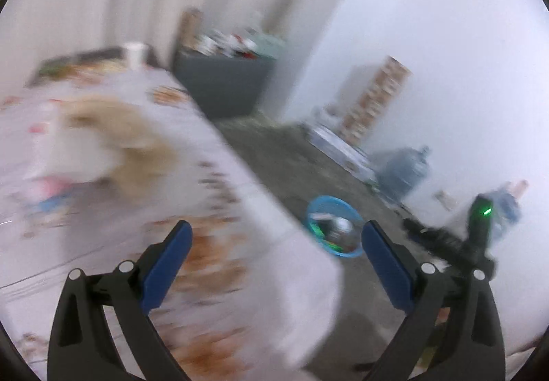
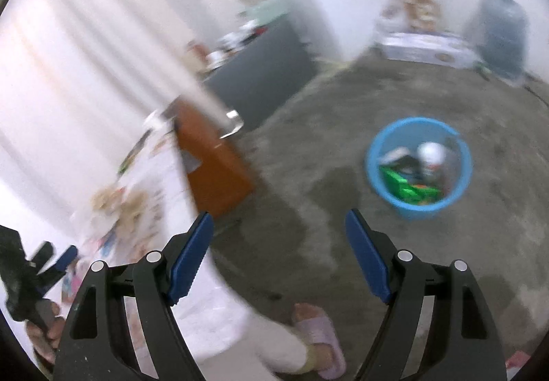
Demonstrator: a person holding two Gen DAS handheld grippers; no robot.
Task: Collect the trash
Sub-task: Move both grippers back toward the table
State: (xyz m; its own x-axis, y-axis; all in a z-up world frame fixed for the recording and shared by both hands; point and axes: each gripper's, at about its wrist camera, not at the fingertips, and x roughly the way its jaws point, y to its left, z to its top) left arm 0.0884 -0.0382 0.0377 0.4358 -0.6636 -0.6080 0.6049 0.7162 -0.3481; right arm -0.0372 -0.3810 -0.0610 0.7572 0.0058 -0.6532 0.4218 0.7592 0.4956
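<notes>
Bucket (image 2: 374, 171) upright, mouth upward.

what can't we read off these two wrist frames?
- Left wrist: items on the table are motion-smeared; the pale heap can't be identified.
- Both views: bucket contents too blurred to name beyond something green and something white.
- Right wrist: foot in a slipper; the lower edge hides the person.

One blue bin (image 2: 417, 206) — two water jugs (image 1: 406, 170) — one table (image 1: 192, 154)
</notes>
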